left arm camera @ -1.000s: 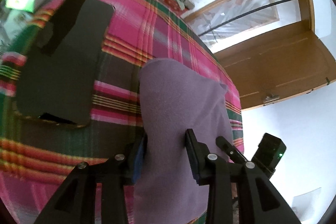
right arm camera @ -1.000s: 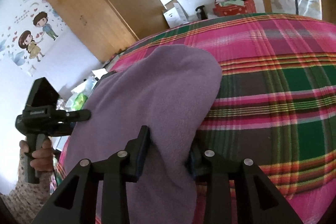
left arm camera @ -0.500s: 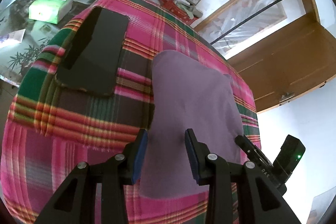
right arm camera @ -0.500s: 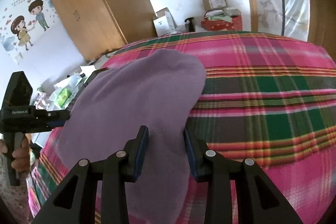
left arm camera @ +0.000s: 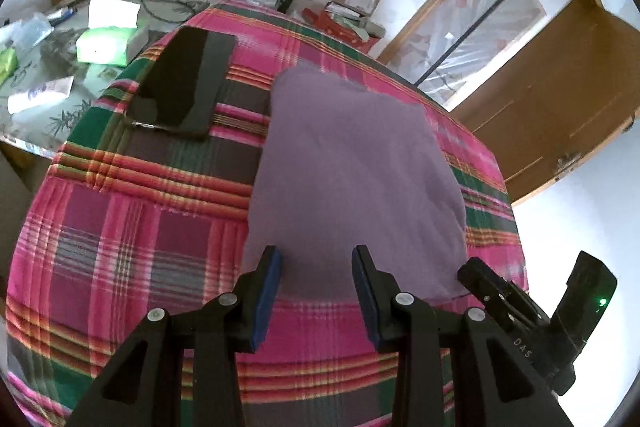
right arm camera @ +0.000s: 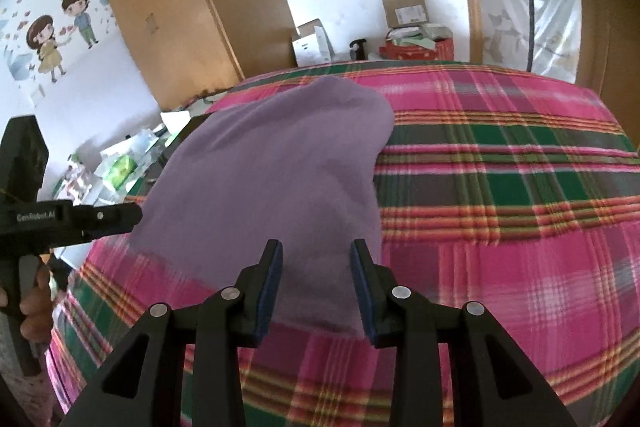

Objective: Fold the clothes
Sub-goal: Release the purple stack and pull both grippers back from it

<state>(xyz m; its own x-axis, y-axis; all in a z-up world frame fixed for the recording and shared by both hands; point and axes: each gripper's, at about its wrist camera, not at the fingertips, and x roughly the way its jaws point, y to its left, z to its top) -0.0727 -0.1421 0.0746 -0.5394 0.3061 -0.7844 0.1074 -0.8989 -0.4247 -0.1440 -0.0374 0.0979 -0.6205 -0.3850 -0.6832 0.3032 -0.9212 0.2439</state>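
Black fingers with blue pads stand apart on both tools, with nothing between them: the left gripper (left arm camera: 316, 271) hovers just short of the near edge of the purple garment (left arm camera: 352, 167), towards its near left corner, and the right gripper (right arm camera: 316, 267) hovers above the same near edge, towards its right corner, where the cloth (right arm camera: 272, 179) looks thick and rounded like a fold. From either gripper the garment runs straight ahead, away from the person, so its long axis lies along the line of the fingers, not across it; the near short edge is the one in reach, and the two grippers sit side by side along it, neither clearly nearer than the other. In the left wrist view the piece reads as a smooth, compact rectangle with its far corners rounded, lying flat on the pink and green plaid bedspread (left arm camera: 132, 247). That shape fits a garment already folded and just set down, and it equally fits one folded partway and due another fold across its length; the pictures do not settle which. A black phone (left arm camera: 184, 83) lies on the bedspread to the far left of the garment, apart from it, and beyond that a cluttered bench (left arm camera: 60, 59) carries a green tissue box (left arm camera: 106, 47). The other tool shows at the frame edge in each view (left arm camera: 532, 319) (right arm camera: 60, 219).
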